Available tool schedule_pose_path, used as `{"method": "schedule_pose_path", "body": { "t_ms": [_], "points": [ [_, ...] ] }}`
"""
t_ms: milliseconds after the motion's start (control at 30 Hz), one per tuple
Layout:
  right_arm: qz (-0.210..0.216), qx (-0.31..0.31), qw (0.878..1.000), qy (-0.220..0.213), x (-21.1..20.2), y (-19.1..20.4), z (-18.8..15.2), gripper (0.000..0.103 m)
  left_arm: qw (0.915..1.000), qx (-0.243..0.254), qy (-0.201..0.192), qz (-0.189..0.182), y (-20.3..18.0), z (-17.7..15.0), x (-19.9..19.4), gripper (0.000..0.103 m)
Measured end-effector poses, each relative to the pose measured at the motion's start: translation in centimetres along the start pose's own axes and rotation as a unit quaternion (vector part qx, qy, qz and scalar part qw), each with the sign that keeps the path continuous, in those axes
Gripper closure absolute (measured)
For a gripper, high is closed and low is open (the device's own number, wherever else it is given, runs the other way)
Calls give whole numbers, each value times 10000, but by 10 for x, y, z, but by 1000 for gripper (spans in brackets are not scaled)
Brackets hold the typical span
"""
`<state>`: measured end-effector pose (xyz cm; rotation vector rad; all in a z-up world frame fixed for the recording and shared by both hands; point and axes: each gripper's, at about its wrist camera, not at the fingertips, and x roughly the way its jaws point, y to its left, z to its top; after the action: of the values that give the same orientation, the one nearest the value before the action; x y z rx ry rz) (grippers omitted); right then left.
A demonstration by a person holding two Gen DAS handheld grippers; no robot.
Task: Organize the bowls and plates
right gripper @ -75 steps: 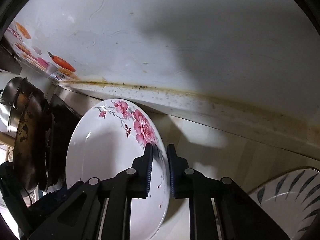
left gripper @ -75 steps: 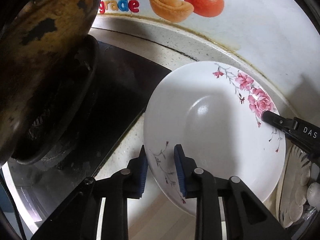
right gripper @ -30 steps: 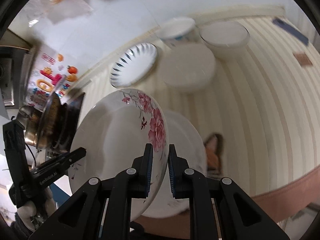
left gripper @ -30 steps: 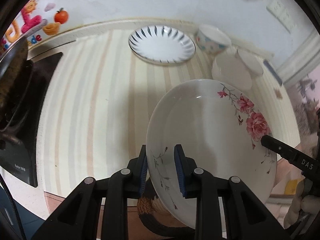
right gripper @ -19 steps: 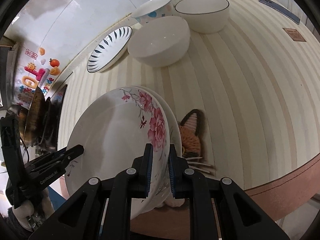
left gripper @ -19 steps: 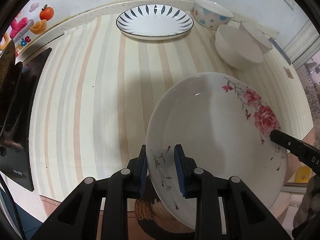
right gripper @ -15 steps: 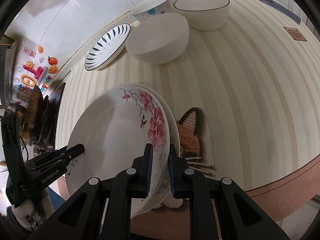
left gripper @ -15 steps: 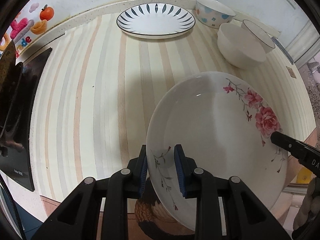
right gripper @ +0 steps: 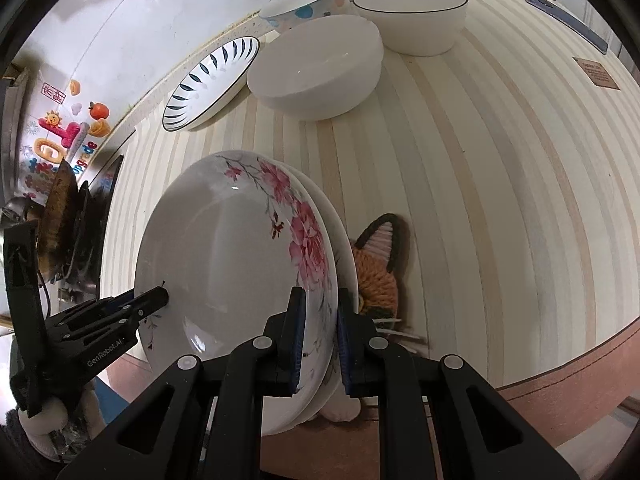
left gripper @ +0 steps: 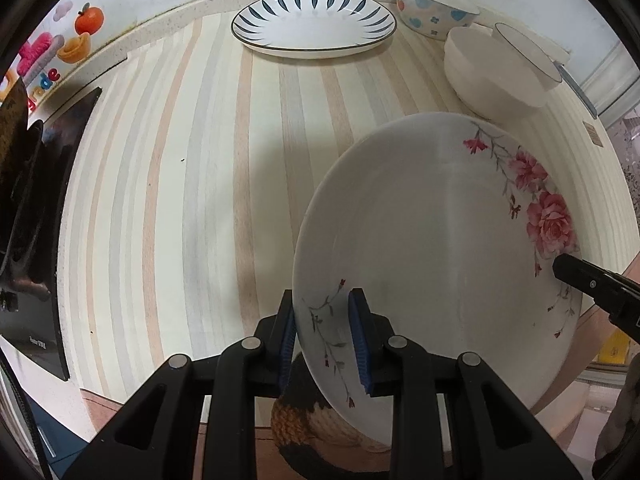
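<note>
A white deep plate with pink roses (left gripper: 432, 248) (right gripper: 224, 256) is held tilted above the front edge of the striped counter. My left gripper (left gripper: 322, 336) is shut on its left rim, and it also shows in the right wrist view (right gripper: 156, 298). My right gripper (right gripper: 320, 332) is shut on the opposite rim, and its finger shows in the left wrist view (left gripper: 576, 274). At the back stand a blue-leaf plate (left gripper: 314, 24) (right gripper: 212, 80), a dotted bowl (left gripper: 434, 14) (right gripper: 302, 4), an upturned white bowl (left gripper: 488, 76) (right gripper: 316, 76) and a black-rimmed bowl (left gripper: 526, 54) (right gripper: 412, 16).
A knitted orange cat-shaped mat (right gripper: 378, 268) (left gripper: 308, 428) lies on the counter under the held plate. A black stove (left gripper: 32, 208) with a worn wok (right gripper: 60, 216) is at the left. A phone (right gripper: 568, 20) and a small label (right gripper: 596, 72) lie at the right.
Both grippers have carried the rose plate from beside the stove and wall over the counter, and lowered it over the front edge above the cat mat. In the last half second it barely moved.
</note>
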<state>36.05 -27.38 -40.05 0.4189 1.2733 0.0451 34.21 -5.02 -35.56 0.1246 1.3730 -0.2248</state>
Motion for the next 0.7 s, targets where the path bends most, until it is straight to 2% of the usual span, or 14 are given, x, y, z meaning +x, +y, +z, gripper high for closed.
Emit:
{"method": "schedule_pose_path", "body": {
  "t_ms": [100, 133, 300, 433, 567, 667, 700],
  "points": [
    [-79, -2, 9999, 75, -1, 3, 1, 87, 10000, 41, 22, -11, -1, 1, 1, 80],
    [-23, 69, 9999, 122, -1, 1, 2, 84, 10000, 71, 40, -45, -2, 2, 1, 80],
    [211, 512, 9982, 247, -5, -11, 4, 83, 9998, 63, 58, -189, 3, 3, 2, 80],
    [111, 633, 9972, 388, -10, -13, 1, 83, 9993, -47, 89, -348, 14, 4, -3, 80],
    [297, 851, 9954, 331, -29, -17, 3, 83, 9980, -260, 11, -579, 36, 10, -30, 79],
    [530, 873, 9946, 207, -53, -3, 20, 81, 9966, -451, -297, -620, 58, 32, -61, 78],
    [616, 839, 9944, 162, -61, 5, 29, 78, 9960, -526, -341, -632, 64, 41, -67, 73]
  ]
}}
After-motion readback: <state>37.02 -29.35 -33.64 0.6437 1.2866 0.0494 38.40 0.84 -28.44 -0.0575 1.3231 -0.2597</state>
